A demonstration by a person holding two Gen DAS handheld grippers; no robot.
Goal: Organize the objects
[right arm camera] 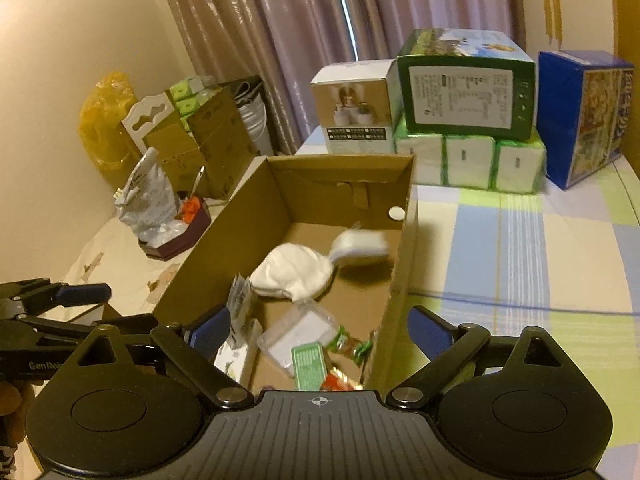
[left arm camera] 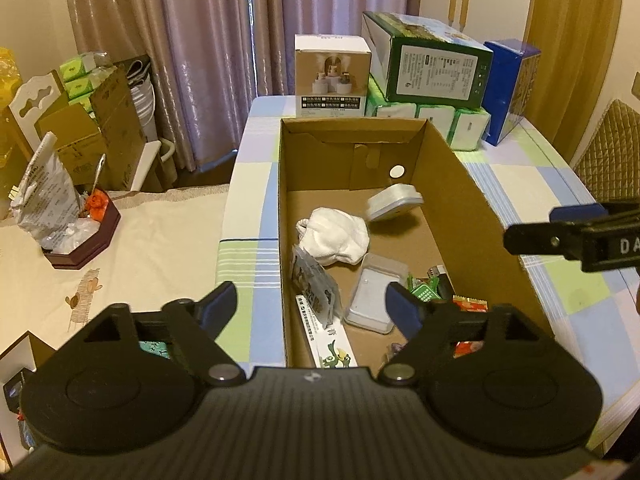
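Cardboard box [left arm camera: 452, 184] open-topped, lengthwise on checked tabletop [left arm camera: 560, 292], near left edge. Inside, near end: clear plastic case [left arm camera: 374, 300], green card [right arm camera: 307, 364], red wrapper [left arm camera: 470, 304], printed packets [left arm camera: 314, 288]. Mid-box: white cloth [left arm camera: 336, 236]. Far end: blurred silver-white tin [left arm camera: 394, 202], tilted. Left gripper [left arm camera: 312, 306] above box's near end, fingers spread, empty. Right gripper [right arm camera: 320, 330] straddles box's right wall, fingers spread, empty. Far tabletop edge: stacked boxes [right arm camera: 466, 84], tissue packs [right arm camera: 470, 162].

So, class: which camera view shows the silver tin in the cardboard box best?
The left wrist view: the silver tin is fairly sharp, tilted near the cardboard box far wall. The right wrist view shows it motion-blurred.
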